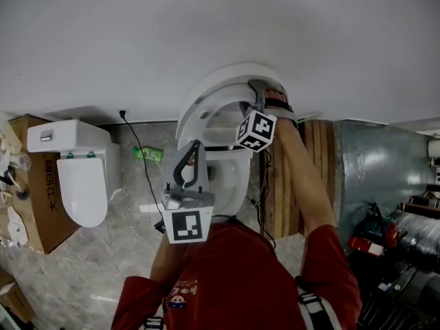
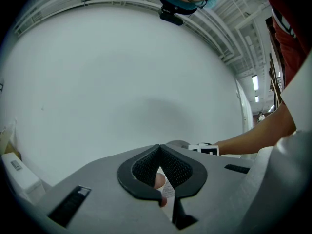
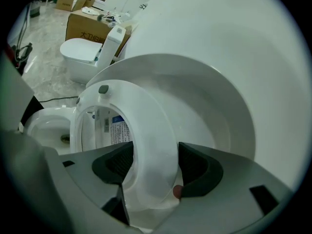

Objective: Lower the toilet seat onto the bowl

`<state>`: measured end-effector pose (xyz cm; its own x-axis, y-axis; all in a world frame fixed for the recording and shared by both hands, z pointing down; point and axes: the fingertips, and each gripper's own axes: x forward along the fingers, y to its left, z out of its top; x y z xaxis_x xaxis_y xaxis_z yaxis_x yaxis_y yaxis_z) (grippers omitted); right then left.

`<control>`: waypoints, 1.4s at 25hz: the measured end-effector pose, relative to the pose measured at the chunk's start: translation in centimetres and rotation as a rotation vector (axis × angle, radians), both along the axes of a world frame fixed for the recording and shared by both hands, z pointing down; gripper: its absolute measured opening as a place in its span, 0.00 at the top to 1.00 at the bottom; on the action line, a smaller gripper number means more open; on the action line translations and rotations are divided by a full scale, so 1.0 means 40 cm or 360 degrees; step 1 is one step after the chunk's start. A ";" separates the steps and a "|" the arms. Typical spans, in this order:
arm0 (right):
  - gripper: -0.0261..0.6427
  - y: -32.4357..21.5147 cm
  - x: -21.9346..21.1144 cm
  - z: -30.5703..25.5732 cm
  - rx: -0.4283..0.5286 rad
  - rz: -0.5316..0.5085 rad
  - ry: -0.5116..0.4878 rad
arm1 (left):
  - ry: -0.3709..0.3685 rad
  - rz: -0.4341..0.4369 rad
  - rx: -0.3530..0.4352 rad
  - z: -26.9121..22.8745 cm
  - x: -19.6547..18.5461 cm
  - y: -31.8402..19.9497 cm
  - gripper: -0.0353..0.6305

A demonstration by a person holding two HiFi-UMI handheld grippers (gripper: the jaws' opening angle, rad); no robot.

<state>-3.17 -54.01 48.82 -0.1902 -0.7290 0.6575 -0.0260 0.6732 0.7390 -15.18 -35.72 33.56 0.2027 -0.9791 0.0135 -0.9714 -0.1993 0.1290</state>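
We find the toilet seat raised before its lid, above the bowl; a second toilet sits left (cardboard box beyond it).

White wall above grey marble floor, cardboard box at left.

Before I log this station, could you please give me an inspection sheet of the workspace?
Surface: grey stone-tiled floor.
Job's things: toilet seat raised, standing apart from the upright lid; bowl uncovered.
Clutter: second toilet, cardboard box.
Grippers: right gripper open, seat rim between its jaws; left gripper shut, holding nothing.
Cables: black cable across the floor.
Surroundings: white wall, wooden planks.
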 end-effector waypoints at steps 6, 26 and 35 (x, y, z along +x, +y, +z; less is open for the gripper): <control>0.58 -0.003 -0.006 0.004 0.0016 0.0000 0.0028 | 0.0001 -0.0007 0.0000 -0.001 -0.012 0.005 0.93; 0.58 0.074 0.006 -0.018 -0.0020 -0.0055 0.0017 | -0.0070 -0.0019 0.0026 -0.031 0.042 0.053 0.93; 0.58 0.144 0.012 -0.031 0.0020 -0.0122 -0.0041 | -0.0112 -0.0046 0.0051 -0.046 0.079 0.096 0.93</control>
